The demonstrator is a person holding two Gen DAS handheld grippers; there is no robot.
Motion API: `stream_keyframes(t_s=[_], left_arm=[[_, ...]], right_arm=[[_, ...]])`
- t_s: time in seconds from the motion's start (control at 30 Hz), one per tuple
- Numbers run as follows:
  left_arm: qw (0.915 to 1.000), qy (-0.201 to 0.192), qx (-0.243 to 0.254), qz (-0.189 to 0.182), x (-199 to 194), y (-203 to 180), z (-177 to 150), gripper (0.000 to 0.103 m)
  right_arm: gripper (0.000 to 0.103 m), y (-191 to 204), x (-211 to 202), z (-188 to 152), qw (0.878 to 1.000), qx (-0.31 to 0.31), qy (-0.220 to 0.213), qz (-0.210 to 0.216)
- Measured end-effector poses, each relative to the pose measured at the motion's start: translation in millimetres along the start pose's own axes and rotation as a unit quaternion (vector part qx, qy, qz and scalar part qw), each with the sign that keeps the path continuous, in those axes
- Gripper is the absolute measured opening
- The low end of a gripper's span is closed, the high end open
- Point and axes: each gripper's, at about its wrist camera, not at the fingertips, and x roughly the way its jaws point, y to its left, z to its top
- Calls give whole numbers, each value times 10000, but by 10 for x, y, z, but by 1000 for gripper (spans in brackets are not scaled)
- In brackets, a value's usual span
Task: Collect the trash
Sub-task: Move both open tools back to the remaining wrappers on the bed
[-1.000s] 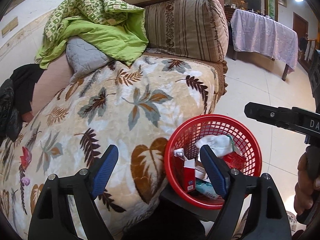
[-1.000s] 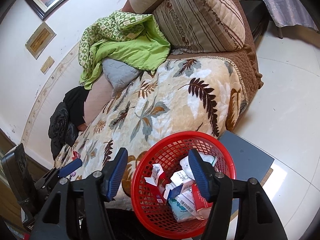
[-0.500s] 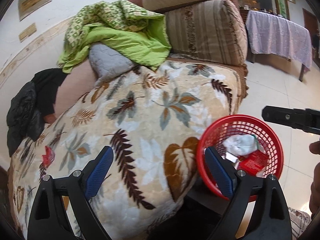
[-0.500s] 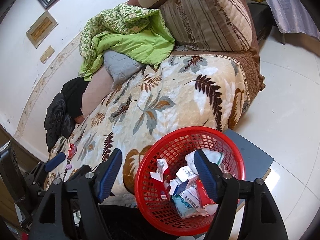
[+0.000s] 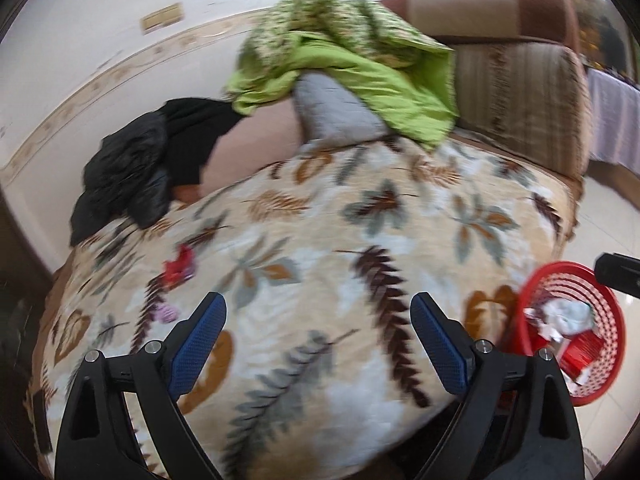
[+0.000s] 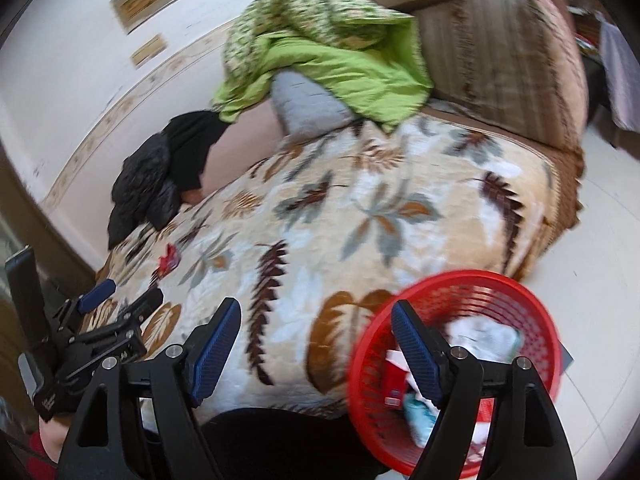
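The left gripper [image 5: 318, 340] is wide open and holds nothing; its jaws have just been opening, with only the blanket [image 5: 320, 240] showing between them. The right gripper [image 6: 316, 348] is wide open and empty too, and its jaws have also just been opening. The red basket [image 6: 480, 292] sits low by the right gripper, with its right finger in front of the rim, and far off to the right of the left gripper. There is already trash in it: a white wad and a red box. Ahead of the left gripper and a bit to its left lies a small red scrap [image 5: 180, 266] on the blanket, and nearer to it a small purple bit [image 5: 166, 312], just past its left finger. These look like the next trash to pick up. The red scrap is small and the blanket is soft and fluffy, so the fingers could pinch the blanket as well and pull it up. The blanket has red and brown leaves, and the picture is blurry, so a printed spot could be taken for trash. The two grippers are near each other, so they could bump. The basket sits right at the blanket's edge, and a bump from the right gripper could tip it and spill the trash.
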Motion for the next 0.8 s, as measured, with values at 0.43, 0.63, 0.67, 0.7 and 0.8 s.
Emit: stream_keyframes(t_s=[0.43, 0.63, 0.67, 0.7, 0.8], left_arm=[[9944, 183, -898, 531, 62, 997, -261, 93], [9863, 484, -1430, 669, 237, 1602, -477, 93], [9828, 617, -1601, 679, 306, 1778, -535, 93], [9795, 711, -1757, 685, 360, 1922, -584, 93], [9628, 901, -2435, 755, 500, 2453, -797, 93]], right_arm=[[82, 983, 489, -8, 9930, -978, 377, 550], [82, 1417, 780, -31, 9872, -1228, 576, 839], [82, 1486, 824, -37, 9860, -1274, 590, 896], [82, 1565, 874, -43, 9845, -1344, 600, 958], [82, 1706, 1020, -68, 9812, -1411, 699, 1115]])
